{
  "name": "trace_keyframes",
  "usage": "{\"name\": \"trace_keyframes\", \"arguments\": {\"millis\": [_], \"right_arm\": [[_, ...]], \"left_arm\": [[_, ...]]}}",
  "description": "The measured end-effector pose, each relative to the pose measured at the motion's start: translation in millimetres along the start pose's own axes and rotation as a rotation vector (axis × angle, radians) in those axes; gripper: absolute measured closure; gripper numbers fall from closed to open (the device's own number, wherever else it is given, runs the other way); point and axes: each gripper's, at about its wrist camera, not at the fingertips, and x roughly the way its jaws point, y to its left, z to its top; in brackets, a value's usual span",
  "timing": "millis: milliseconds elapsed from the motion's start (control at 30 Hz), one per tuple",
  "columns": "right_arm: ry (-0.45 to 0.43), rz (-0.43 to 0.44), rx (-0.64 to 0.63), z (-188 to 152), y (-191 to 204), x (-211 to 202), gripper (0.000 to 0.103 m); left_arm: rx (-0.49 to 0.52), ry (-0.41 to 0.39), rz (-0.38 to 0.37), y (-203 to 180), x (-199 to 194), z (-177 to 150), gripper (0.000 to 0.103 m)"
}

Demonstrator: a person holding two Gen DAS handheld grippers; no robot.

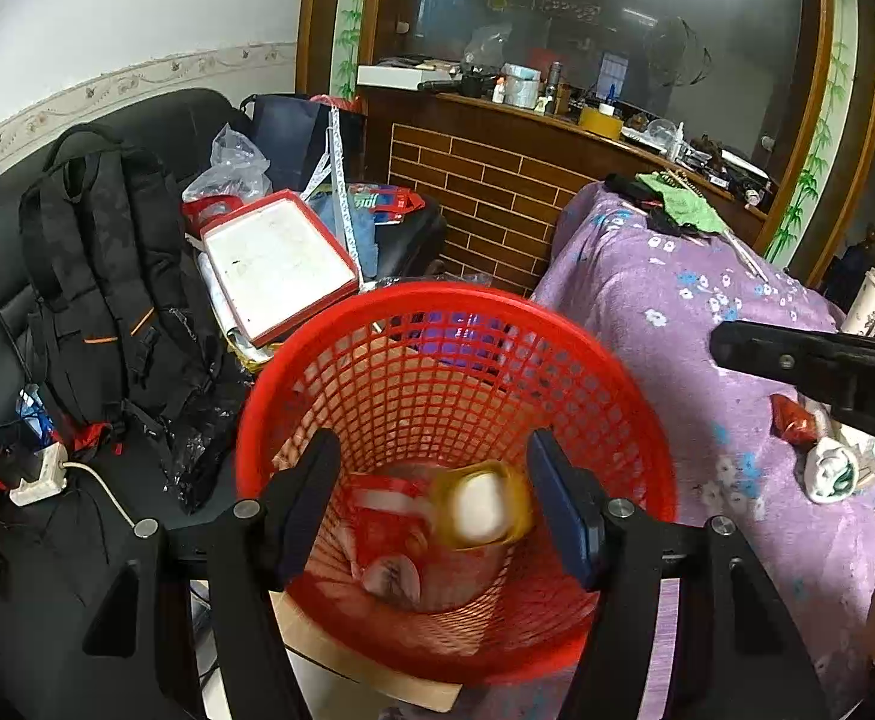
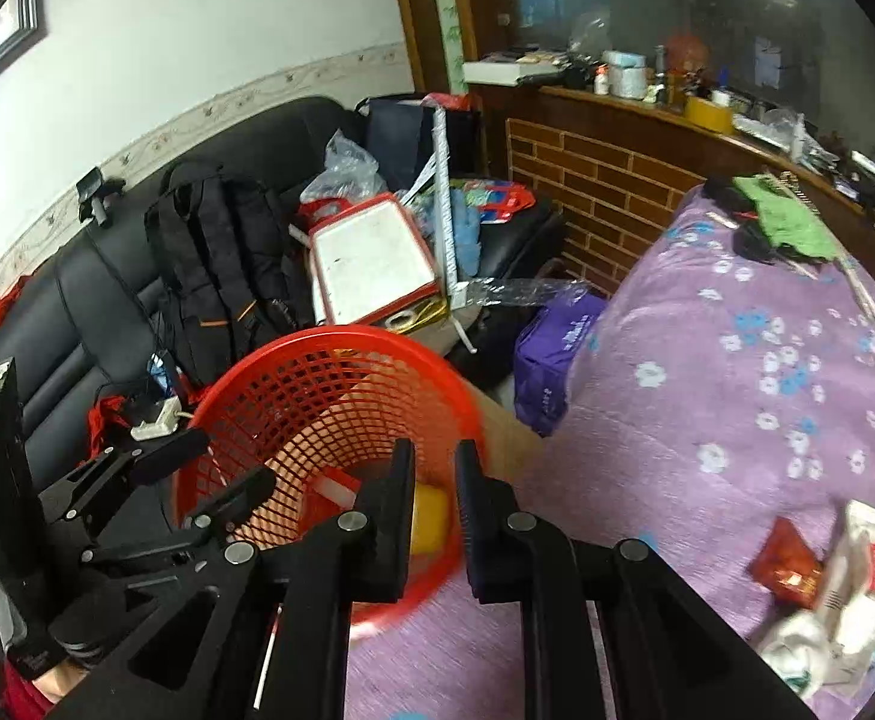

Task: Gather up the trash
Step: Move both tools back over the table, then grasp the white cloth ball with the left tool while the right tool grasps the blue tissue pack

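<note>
Both tools are parked right over the red mesh basket (image 1: 455, 450), which sits between a black sofa (image 2: 107, 300) and a bed with a purple flowered cover (image 1: 707, 330). The left tool (image 1: 431, 516) has its jaws standing well apart, nothing pinched between the pads. Straight below them, down inside the basket, there's a yellow piece of trash with a white face (image 1: 482, 510); it's blurred, so I honestly can't say what it is, maybe a small cup or wrapper. It lies on top of some red packaging (image 1: 389, 516) already at the bottom of the basket.

The right tool (image 2: 434, 516) has its jaws nearly together, just a narrow slit, with nothing held in it as far as I can see. Through the slit you can see that same yellow thing in the basket.

More trash is still on the bed cover off to the right: a red wrapper (image 2: 788, 564) and a heap of white crumpled paper and packets (image 2: 851, 588), well apart from the basket. A black backpack (image 1: 113, 276) leans on the sofa next to a red-rimmed white box lid (image 1: 278, 264).
</note>
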Motion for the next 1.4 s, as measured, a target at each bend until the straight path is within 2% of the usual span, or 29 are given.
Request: {"name": "trace_keyframes", "arguments": {"millis": [33, 100, 167, 300, 433, 633, 833, 1100, 1400], "right_arm": [[-0.016, -0.02, 0.002, -2.8, -5.0, -7.3, 0.082], [-0.049, -0.082, 0.011, -11.0, -18.1, -25.4, 0.059], [-0.091, -0.132, 0.022, -22.8, -32.1, -45.1, 0.049], [-0.134, -0.243, 0.064, -57.1, -70.1, -85.2, 0.048], [-0.135, -0.349, 0.086, -90.5, -106.3, -112.5, 0.048], [-0.073, -0.425, 0.146, -131.9, -159.9, -133.1, 0.048], [-0.039, -0.426, 0.22, -153.3, -201.2, -140.9, 0.048], [-0.011, -0.409, 0.267, -157.9, -230.7, -136.7, 0.048], [-0.008, -0.26, 0.437, -157.6, -281.3, -141.3, 0.048]], "left_arm": [[0.003, -0.009, -0.001, -3.8, -2.6, 0.0, 0.039], [0.022, -0.042, 0.0, -20.1, -11.2, 0.6, 0.037], [0.054, -0.069, -0.022, -44.2, -20.0, 1.5, 0.034], [0.132, -0.087, -0.102, -100.7, -30.6, -1.5, 0.03], [0.227, -0.077, -0.159, -160.0, -32.3, -9.2, 0.03], [0.316, -0.038, -0.233, -226.6, -29.0, -24.0, 0.03], [0.383, -0.006, -0.264, -267.1, -26.5, -35.0, 0.03], [0.418, 0.04, -0.273, -282.9, -14.4, -36.2, 0.03], [0.423, 0.113, -0.293, -290.6, 5.4, -37.1, 0.03]]}}
